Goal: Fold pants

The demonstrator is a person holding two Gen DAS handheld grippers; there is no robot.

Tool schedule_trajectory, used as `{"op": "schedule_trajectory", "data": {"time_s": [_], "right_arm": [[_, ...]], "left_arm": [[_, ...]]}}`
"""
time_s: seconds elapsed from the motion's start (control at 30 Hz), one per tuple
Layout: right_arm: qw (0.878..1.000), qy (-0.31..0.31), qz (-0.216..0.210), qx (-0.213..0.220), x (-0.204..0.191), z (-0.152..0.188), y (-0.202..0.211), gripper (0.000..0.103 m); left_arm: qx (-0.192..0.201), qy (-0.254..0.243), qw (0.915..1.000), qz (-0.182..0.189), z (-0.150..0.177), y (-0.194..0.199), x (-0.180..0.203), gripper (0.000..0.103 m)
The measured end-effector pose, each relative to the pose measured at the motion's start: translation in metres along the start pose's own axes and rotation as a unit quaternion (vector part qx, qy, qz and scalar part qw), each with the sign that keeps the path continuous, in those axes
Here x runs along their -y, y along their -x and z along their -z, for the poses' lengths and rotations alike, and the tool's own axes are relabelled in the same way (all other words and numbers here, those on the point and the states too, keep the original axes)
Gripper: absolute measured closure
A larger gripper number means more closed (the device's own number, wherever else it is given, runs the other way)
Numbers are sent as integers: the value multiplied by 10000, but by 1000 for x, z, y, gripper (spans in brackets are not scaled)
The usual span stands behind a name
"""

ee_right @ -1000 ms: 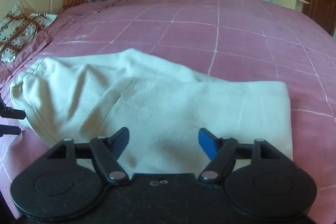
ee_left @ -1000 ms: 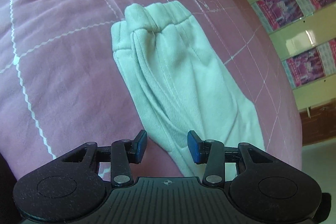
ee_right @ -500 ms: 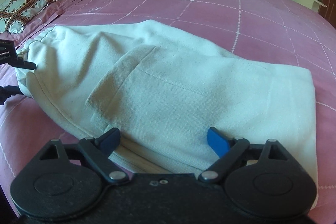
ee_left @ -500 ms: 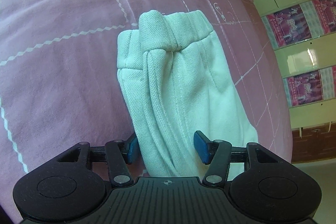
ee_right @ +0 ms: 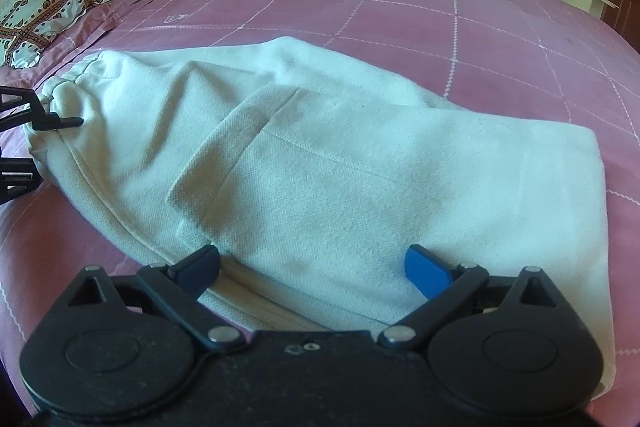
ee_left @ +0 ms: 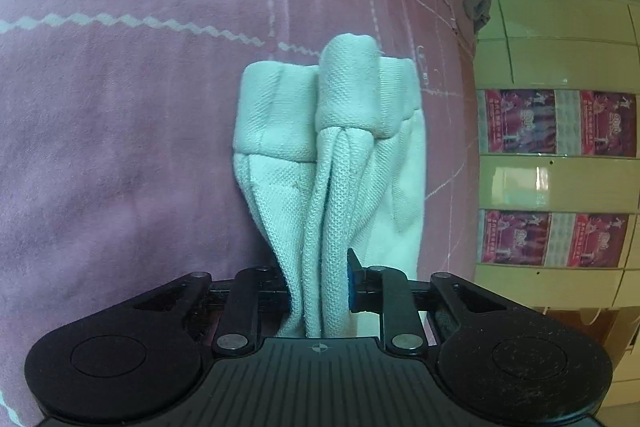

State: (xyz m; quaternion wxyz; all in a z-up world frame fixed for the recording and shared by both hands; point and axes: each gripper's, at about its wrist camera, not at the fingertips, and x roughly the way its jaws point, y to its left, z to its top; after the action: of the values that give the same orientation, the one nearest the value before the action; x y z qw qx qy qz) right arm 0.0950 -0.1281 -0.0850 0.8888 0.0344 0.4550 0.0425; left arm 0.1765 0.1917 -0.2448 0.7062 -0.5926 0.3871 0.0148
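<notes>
Cream pants (ee_left: 320, 267) bunched inside left hand-held gripper (ee_left: 320, 291).

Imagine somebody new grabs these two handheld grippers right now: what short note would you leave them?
Left gripper: its jaws have just been closing and now pinch a bunched fold of the pale cream knit pants near the elastic waistband.
Right gripper: open, jaws wide, with the pants' near edge between them but not pinched.
Pants: lying lengthwise on the pink quilted bedspread, apparently already folded leg over leg.
Done: the waistband end is gripped.
Left: probably close the right gripper on its end, then bring one end over the other and smooth the fabric flat.
</notes>
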Motion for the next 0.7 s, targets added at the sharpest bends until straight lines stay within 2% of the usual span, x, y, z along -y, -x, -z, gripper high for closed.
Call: {"op": "schedule_trajectory", "data": {"time_s": [0.03, 0.07, 0.1, 0.13, 0.2, 0.27, 0.33, 0.4, 0.5, 0.6, 0.7], "right_arm": [[10000, -44, -6, 41, 2, -2, 4, 22], [9999, -95, -48, 84, 4, -5, 8, 34], [9998, -142, -73, 125, 7, -8, 12, 45], [9997, -167, -24, 171, 10, -13, 16, 48], [9989, -310, 138, 328, 18, -23, 22, 48], [9977, -539, 172, 380, 27, -35, 19, 48], [9986, -453, 202, 165, 22, -40, 4, 48], [9995, -164, 276, -40, 8, -38, -13, 38], [9961, 570, 664, -109, -21, -27, -30, 36], [9964, 556, 641, 26, -20, -21, -30, 37], [9968, 607, 522, 76, -16, -18, -28, 37]], "left_arm": [[29, -99, 9999, 71, 1, 0, 5, 84], [59, -268, 9995, 122, 1, 2, 10, 84], [70, -481, 9988, 45, 1, -2, 13, 84], [65, -474, 9988, -119, 0, -7, 11, 84], [28, -260, 9996, -75, -3, -13, 6, 84], [94, -557, 9983, -174, -2, -12, 17, 84], [146, -778, 9966, -233, 0, -8, 31, 84], [258, -1176, 9925, -221, 3, -3, 51, 84], [433, -2224, 9737, -227, 17, 2, 99, 84], [509, -3107, 9491, -4, 39, 3, 144, 84], [469, -4110, 9100, 274, 76, 1, 186, 84]]}}
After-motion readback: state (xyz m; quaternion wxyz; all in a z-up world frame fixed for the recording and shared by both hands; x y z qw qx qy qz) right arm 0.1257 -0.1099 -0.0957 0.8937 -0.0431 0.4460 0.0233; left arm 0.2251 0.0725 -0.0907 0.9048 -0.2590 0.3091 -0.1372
